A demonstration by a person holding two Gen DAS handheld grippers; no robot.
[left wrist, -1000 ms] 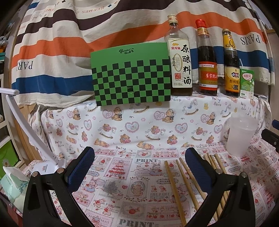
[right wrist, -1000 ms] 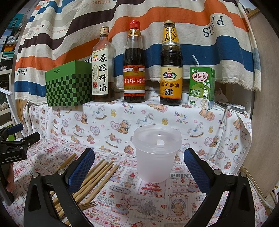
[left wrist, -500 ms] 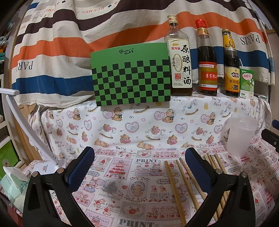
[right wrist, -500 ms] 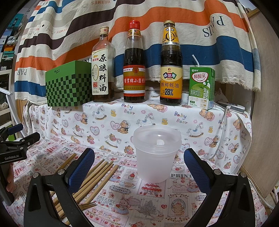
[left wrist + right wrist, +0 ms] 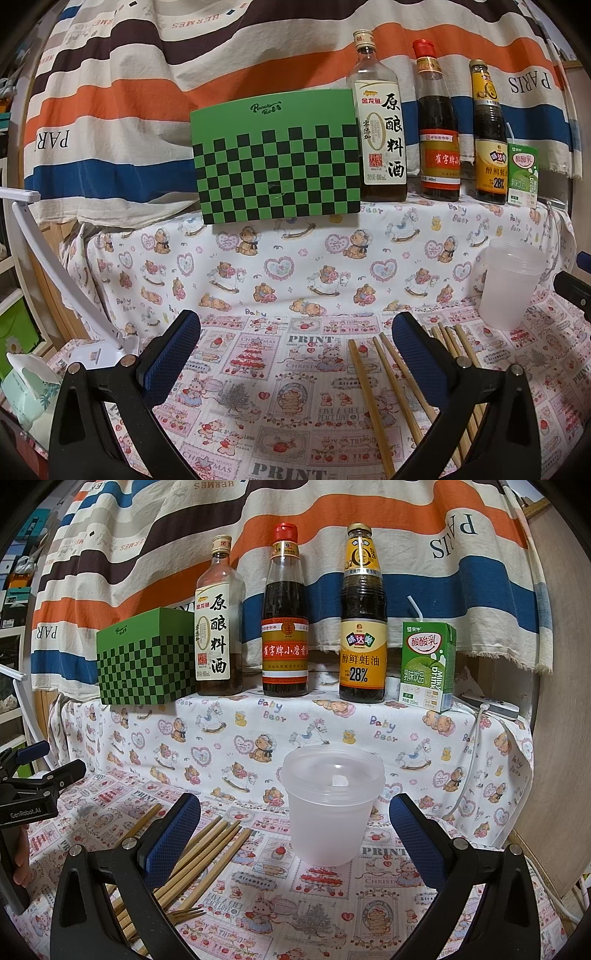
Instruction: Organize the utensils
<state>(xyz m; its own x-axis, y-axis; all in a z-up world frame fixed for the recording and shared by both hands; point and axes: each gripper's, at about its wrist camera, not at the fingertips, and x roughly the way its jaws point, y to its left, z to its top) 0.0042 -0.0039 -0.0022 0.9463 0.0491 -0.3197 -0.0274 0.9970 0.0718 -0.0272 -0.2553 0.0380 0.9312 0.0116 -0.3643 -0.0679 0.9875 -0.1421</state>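
Note:
Several wooden chopsticks (image 5: 373, 395) lie flat on the patterned cloth, partly under the right finger of my left gripper (image 5: 291, 354), which is open and holds nothing. In the right wrist view the same chopsticks (image 5: 207, 853) fan out at lower left beside a small wooden fork (image 5: 184, 914). A translucent plastic cup (image 5: 328, 805) stands upright and empty just ahead of my right gripper (image 5: 295, 834), which is open around nothing. The cup (image 5: 511, 282) shows at the far right of the left wrist view. The left gripper (image 5: 33, 771) appears at the left edge of the right wrist view.
On a raised shelf behind stand a green checkered box (image 5: 277, 158), three sauce bottles (image 5: 284, 616) and a green drink carton (image 5: 426, 664). A white lamp arm (image 5: 55, 266) and a tissue pack (image 5: 26, 391) sit at left. A wooden panel (image 5: 554, 701) bounds the right side.

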